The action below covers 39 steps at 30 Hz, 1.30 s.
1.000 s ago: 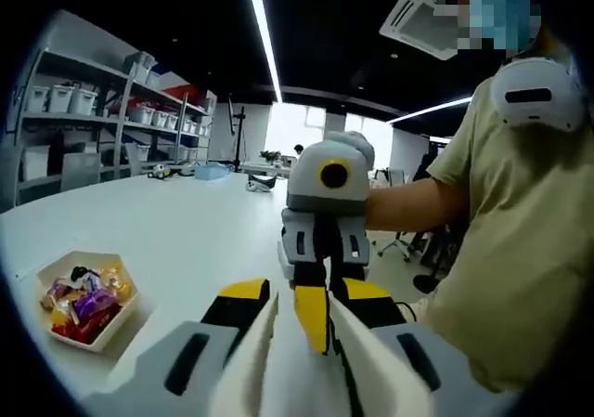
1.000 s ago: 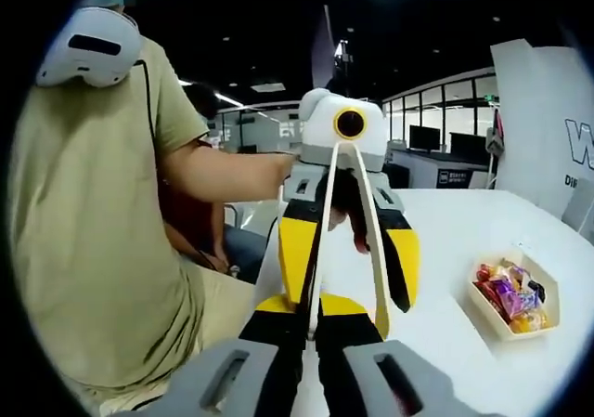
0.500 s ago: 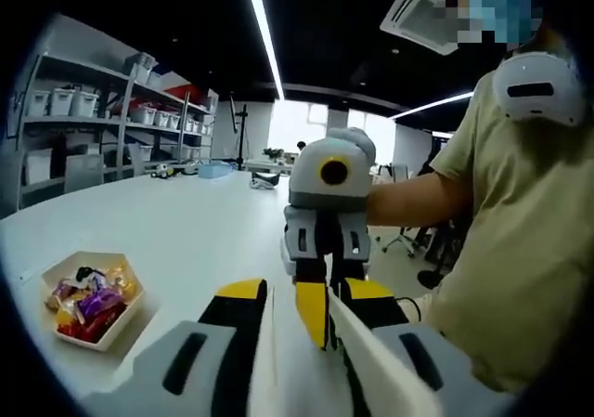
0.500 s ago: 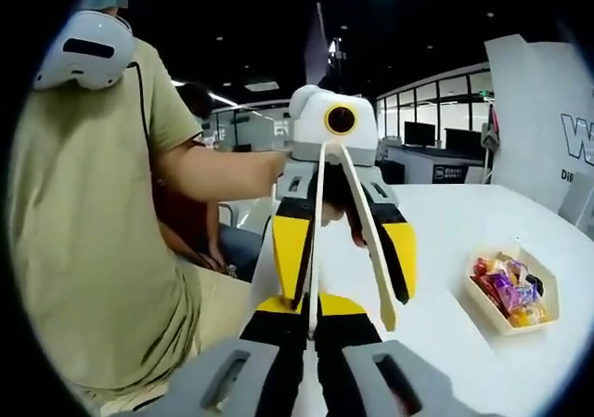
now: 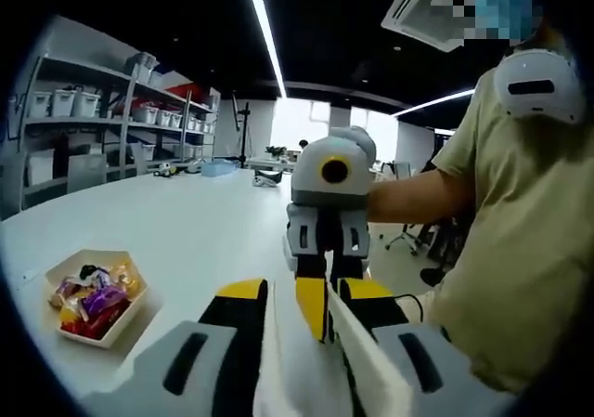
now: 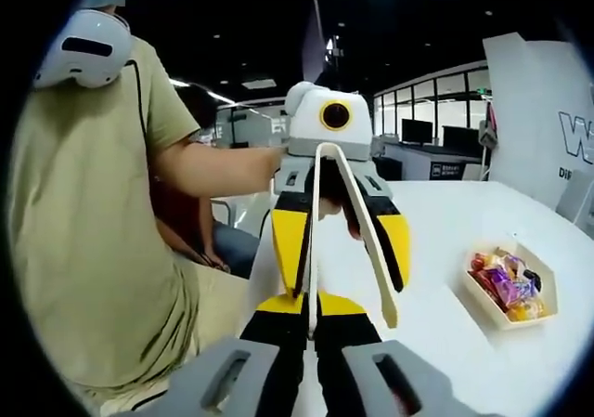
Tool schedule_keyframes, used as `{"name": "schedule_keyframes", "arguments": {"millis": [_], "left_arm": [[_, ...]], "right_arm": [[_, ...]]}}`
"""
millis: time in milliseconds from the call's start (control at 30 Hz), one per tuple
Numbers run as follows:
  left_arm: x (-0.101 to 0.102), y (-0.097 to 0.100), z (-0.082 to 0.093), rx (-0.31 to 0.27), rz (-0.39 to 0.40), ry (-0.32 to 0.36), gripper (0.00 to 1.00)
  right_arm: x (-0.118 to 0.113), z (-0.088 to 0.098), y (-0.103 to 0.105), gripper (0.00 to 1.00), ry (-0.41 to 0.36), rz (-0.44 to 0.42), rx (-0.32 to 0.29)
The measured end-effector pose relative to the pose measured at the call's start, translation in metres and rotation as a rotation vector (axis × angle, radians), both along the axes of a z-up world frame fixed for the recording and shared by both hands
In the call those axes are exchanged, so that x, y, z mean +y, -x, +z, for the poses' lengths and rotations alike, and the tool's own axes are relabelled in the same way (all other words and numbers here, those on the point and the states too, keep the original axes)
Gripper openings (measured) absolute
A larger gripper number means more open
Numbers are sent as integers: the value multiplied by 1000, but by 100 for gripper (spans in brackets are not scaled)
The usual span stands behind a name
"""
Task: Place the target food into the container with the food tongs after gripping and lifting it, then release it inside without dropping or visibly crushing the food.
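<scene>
Cream food tongs [image 6: 371, 241] sit hinge-first between the jaws of my left gripper [image 6: 345, 298], which is shut on them; their two arms spread toward the right gripper view's camera. One arm runs down into my right gripper [image 6: 311, 301], which is shut on it. In the left gripper view the tongs [image 5: 269, 352] rise inside my left gripper [image 5: 304, 292], with my right gripper [image 5: 314, 319] facing it. A white hexagonal tray [image 5: 125, 315] [image 6: 548, 282] of wrapped candies lies on the table, apart from both grippers.
Both grippers hang over the near edge of a long white table [image 5: 186, 222] [image 6: 455, 231]. A person in a beige shirt [image 5: 520, 250] [image 6: 83, 231] stands close by. Shelves with bins [image 5: 83, 101] line the far wall, and a white panel [image 6: 548, 110] stands beyond the tray.
Both views have shifted slightly. The free tong arm has swung a little outward. Both grips look unchanged, and the tray has not moved on the table.
</scene>
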<state>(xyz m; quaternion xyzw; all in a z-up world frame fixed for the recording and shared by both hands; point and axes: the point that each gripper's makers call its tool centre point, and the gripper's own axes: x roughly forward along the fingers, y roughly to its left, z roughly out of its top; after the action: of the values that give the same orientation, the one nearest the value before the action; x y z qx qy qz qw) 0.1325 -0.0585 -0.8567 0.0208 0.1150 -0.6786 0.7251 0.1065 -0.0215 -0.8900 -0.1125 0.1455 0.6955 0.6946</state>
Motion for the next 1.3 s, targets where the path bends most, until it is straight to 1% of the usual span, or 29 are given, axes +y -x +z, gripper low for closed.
{"name": "schedule_keyframes", "arguments": {"millis": [600, 1300], "left_arm": [[8, -1, -7, -7, 17, -32, 26], [21, -2, -21, -37, 42, -109, 22]], "right_arm": [[-8, -13, -2, 0, 71, -7, -24], [-23, -27, -5, 0, 179, -5, -55]]}}
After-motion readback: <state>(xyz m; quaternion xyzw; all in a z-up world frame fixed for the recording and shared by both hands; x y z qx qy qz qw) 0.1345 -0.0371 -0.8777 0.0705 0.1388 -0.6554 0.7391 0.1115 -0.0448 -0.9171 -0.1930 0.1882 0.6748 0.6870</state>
